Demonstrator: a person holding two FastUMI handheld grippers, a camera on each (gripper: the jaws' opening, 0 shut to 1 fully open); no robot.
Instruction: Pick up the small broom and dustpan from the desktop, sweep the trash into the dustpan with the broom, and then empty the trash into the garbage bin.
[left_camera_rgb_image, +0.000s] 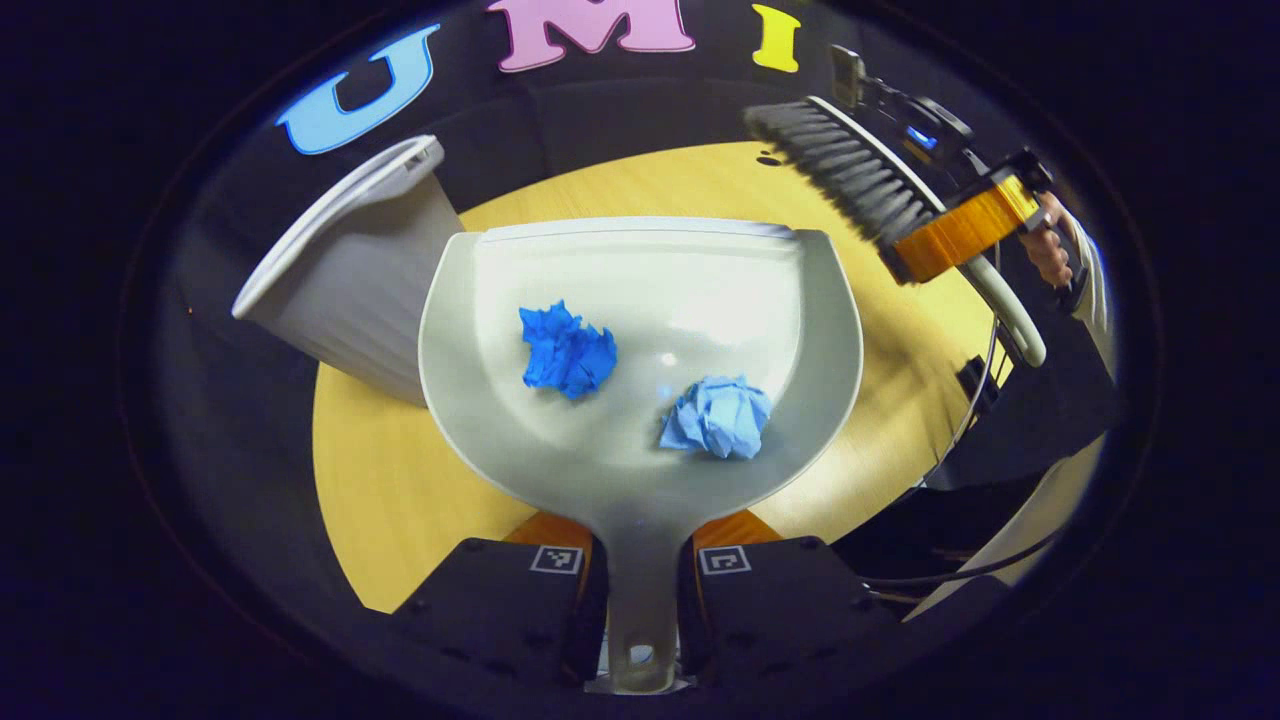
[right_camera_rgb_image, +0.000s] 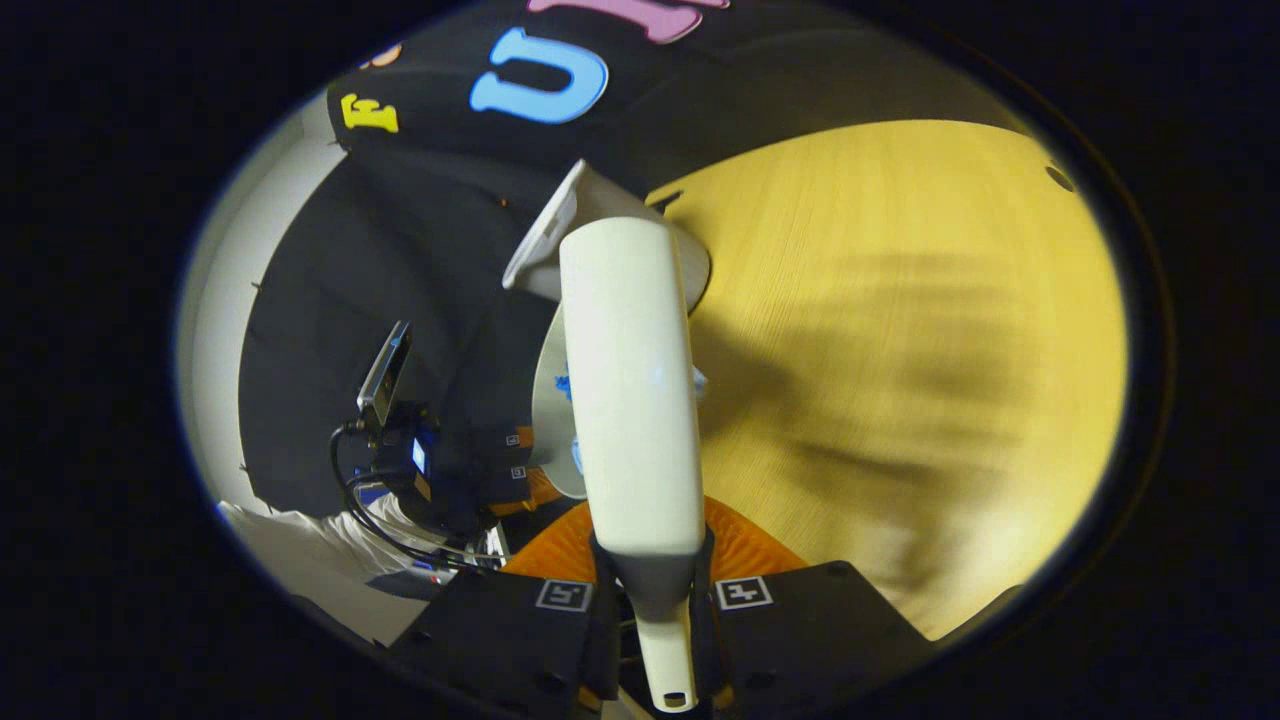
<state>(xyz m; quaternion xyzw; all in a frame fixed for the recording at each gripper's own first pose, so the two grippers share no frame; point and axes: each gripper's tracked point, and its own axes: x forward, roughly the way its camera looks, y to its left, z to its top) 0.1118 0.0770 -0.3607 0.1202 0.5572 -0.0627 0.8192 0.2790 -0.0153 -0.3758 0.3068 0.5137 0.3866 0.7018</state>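
Trash, two crumpled paper balls (left_camera_rgb_image: 568, 350), sits in the dustpan (left_camera_rgb_image: 640, 300), kept level by the left gripper (left_camera_rgb_image: 640, 590) clenching its handle beside the garbage bin (left_camera_rgb_image: 350, 280), while the right gripper (right_camera_rgb_image: 655, 600) grasps the broom (right_camera_rgb_image: 630, 380) clear.

In the left gripper view, two paper balls (left_camera_rgb_image: 568, 350) (left_camera_rgb_image: 717, 417) lie in the dustpan (left_camera_rgb_image: 640, 270), side by side and apart. The garbage bin (left_camera_rgb_image: 345, 270) stands behind it to the left, beside the table (left_camera_rgb_image: 400, 490). The broom (left_camera_rgb_image: 850, 175) is to the right, above the table.
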